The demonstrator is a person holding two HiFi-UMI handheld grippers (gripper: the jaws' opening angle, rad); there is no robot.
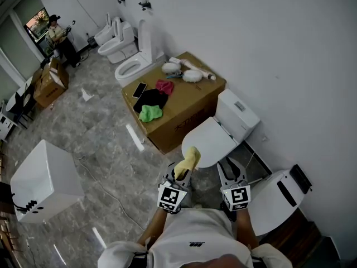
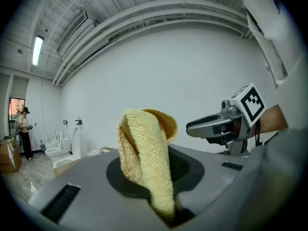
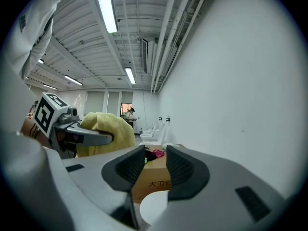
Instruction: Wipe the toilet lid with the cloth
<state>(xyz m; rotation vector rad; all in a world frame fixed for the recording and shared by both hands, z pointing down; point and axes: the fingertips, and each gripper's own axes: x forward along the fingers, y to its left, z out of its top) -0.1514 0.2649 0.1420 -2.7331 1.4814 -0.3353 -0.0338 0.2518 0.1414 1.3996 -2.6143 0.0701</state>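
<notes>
The white toilet lid (image 1: 207, 141) is down, just ahead of both grippers, with its tank (image 1: 237, 114) against the wall. My left gripper (image 1: 182, 175) is shut on a yellow cloth (image 1: 190, 159), which stands up out of the jaws over the lid's near left edge. In the left gripper view the cloth (image 2: 144, 153) fills the space between the jaws. My right gripper (image 1: 230, 171) hovers at the lid's near right edge. Its pads (image 3: 179, 170) stand a little apart with nothing between them, and the lid (image 3: 153, 209) shows below them.
A cardboard box (image 1: 192, 102) left of the toilet carries green (image 1: 149, 113), black (image 1: 151, 98) and pink (image 1: 164, 86) cloths, a phone (image 1: 139, 89) and white brushes. A white unit (image 1: 278, 195) lies on the right, a white box (image 1: 46, 177) on the left. More toilets (image 1: 131, 66) and a person (image 1: 59, 37) are far back.
</notes>
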